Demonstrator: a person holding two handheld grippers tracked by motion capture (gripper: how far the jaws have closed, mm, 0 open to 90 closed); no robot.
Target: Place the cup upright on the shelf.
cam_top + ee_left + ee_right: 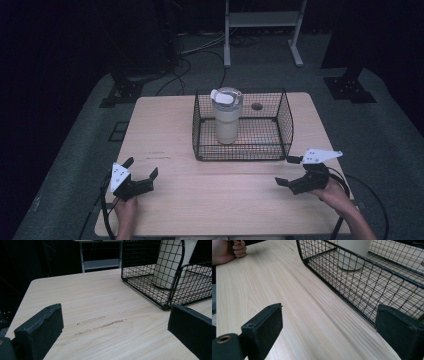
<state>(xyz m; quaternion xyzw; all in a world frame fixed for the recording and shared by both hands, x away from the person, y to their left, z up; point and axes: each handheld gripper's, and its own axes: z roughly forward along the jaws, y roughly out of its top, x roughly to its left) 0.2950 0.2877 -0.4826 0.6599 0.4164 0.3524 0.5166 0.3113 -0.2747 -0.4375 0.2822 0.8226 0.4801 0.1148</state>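
Lowest in the high view, the left gripper (142, 168) at lower left and the right gripper (286, 171) at lower right rest on the wooden table (165, 130), both with jaws spread wide and empty. Above them, at frame centre, a black wire basket (282, 125) holds a cream lidded tumbler (226, 117) standing upright in its left half. The tumbler looks rigid, smooth-walled and probably slippery, moderately heavy if full. Its tapered body would likely slide in a pinch, so a hold just under the wider lid (225, 95) seems safest, reached from above, since the basket walls block the sides
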